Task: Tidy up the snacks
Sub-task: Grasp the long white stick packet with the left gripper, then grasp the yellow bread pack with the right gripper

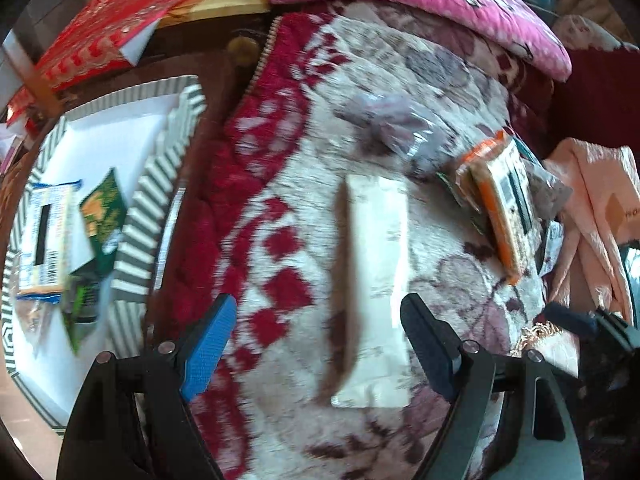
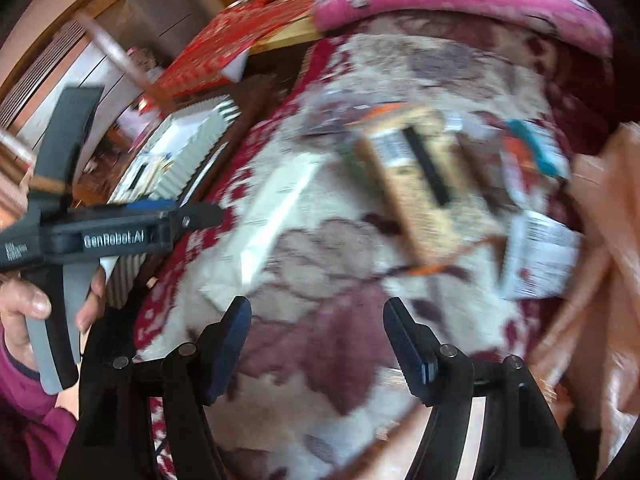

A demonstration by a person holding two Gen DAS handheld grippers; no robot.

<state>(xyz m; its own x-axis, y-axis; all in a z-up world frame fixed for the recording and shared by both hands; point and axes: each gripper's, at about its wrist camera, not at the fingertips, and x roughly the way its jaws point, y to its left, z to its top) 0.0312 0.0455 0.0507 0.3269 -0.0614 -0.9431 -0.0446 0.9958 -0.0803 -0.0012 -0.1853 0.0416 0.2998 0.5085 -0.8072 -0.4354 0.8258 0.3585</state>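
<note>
1. Hovering over the floral blanket [image 1: 400,92], left tongs [image 1: 320,344] are spread wide, with the white snack packet [image 1: 374,280] lying between them, untouched.
2. Right tongs [image 2: 316,344] spread too, empty.
3. Orange-edged snack box [image 1: 504,204] lies far right; striped box [image 1: 132,216] with snacks sits left.

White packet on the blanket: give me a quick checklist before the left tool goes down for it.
1. Left tool open and empty: ok.
2. White packet lies between its fingers' line, flat on the blanket: ok.
3. Packet clear of the orange packet: ok.
4. Striped box has bare floor left: ok.
5. Right tool open, empty, apart from the white packet: ok.
6. Packet sealed: cannot tell.
</note>
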